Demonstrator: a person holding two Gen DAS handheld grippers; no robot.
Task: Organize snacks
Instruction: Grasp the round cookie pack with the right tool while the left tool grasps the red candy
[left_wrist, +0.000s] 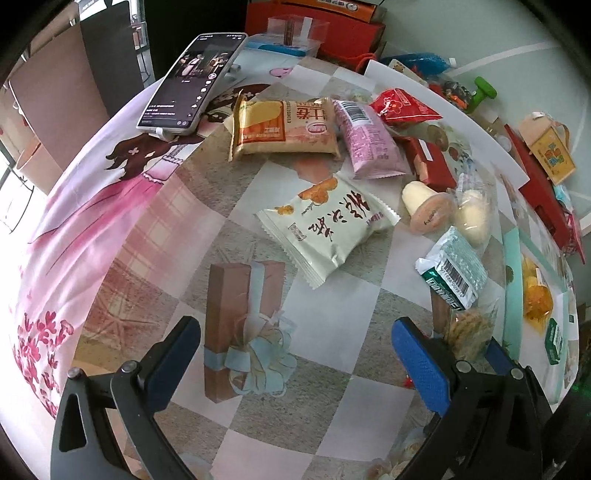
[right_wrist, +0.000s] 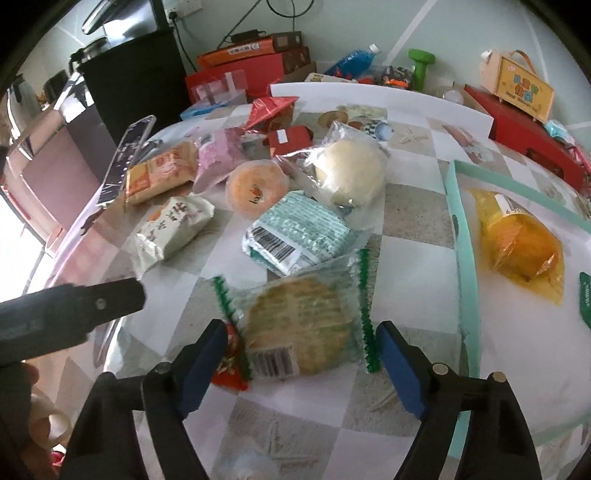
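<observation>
Checkered, cartoon-printed tablecloth (left_wrist: 332, 369) covers my work surface, with a phone (left_wrist: 192, 81) propped at its far edge. My right gripper (right_wrist: 299, 356) straddles a clear-wrapped round biscuit (right_wrist: 299, 328); its blue pads do not press the wrapper. My left gripper (left_wrist: 295, 365) hangs open over bare cloth. One yellow snack bag (right_wrist: 521, 243) lies in the teal-rimmed tray (right_wrist: 461, 236).

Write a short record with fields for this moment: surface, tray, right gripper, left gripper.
surface: table with a checked printed cloth, many wrapped snacks on it
tray: teal-rimmed tray, holds a yellow packet
right gripper: right gripper, one of its fingers on each side of a clear-wrapped round cake, not pressing it
left gripper: left gripper open over bare cloth, nothing between its fingers
</observation>
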